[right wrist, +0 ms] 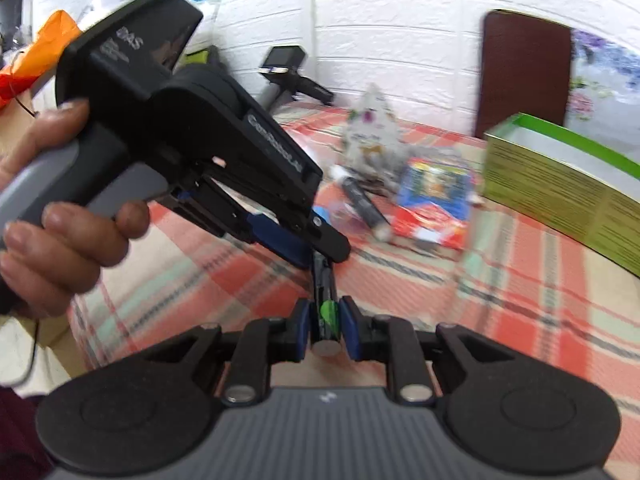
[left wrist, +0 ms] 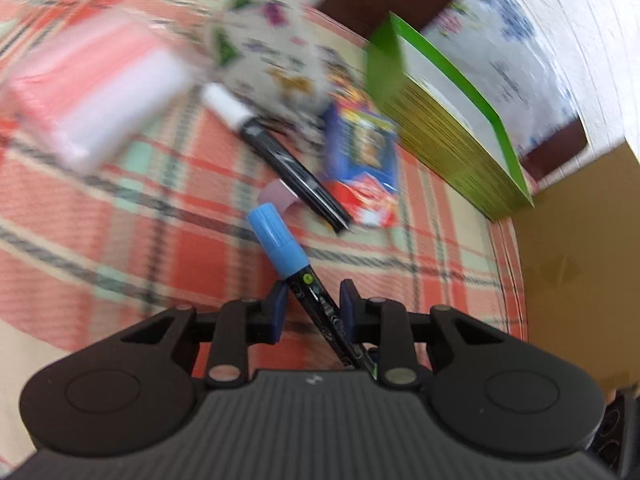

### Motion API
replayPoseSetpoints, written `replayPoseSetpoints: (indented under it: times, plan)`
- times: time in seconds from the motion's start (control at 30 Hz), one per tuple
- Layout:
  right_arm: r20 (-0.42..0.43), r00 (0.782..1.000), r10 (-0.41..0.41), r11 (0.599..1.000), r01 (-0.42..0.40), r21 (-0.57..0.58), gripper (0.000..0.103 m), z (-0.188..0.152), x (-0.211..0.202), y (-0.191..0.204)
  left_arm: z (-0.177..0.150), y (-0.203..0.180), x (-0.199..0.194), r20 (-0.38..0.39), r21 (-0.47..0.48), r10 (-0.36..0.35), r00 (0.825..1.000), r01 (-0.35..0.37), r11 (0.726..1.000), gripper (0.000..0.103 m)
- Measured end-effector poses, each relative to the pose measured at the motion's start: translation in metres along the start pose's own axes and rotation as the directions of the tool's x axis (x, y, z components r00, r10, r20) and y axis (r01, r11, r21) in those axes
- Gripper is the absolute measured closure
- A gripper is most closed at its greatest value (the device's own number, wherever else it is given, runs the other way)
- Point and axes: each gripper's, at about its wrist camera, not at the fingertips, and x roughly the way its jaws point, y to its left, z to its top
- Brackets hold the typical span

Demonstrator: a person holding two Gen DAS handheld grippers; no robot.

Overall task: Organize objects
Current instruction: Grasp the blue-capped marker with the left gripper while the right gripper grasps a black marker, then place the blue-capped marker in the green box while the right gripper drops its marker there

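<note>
A black marker with a blue cap [left wrist: 280, 246] runs between the fingers of my left gripper [left wrist: 314, 306], which stand slightly apart around its barrel. In the right wrist view my right gripper [right wrist: 325, 322] is shut on the same marker's rear end [right wrist: 326, 316], which has a green mark. The left gripper [right wrist: 308, 250] shows there too, over the marker's front part. A second black marker with a white cap [left wrist: 276, 152] lies on the plaid cloth [left wrist: 120, 220]; it also shows in the right wrist view [right wrist: 362, 200].
A green open box [left wrist: 452, 120] stands at the right; it shows in the right wrist view too [right wrist: 560, 184]. A blue and red packet [left wrist: 364, 160], a printed pouch [left wrist: 268, 52] and a pink-white box [left wrist: 92, 96] lie around. A brown chair [right wrist: 524, 68] stands behind.
</note>
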Motion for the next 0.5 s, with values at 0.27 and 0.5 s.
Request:
replayPoseSetpoints:
  times: [0.27, 0.5]
  plan:
    - [-0.005, 0.993, -0.121, 0.99, 0.121, 0.071, 0.085, -0.035, -0.035, -0.035, -0.019, -0.072, 0.045, -0.073, 0.17, -0.021, 0.997, 0.034, 0.985, 0.075]
    - [0.043, 0.971, -0.235, 0.964, 0.227, 0.141, 0.085, -0.041, -0.05, -0.066, -0.003, -0.123, 0.061, -0.054, 0.279, -0.054, 0.997, 0.067, 0.958, 0.075]
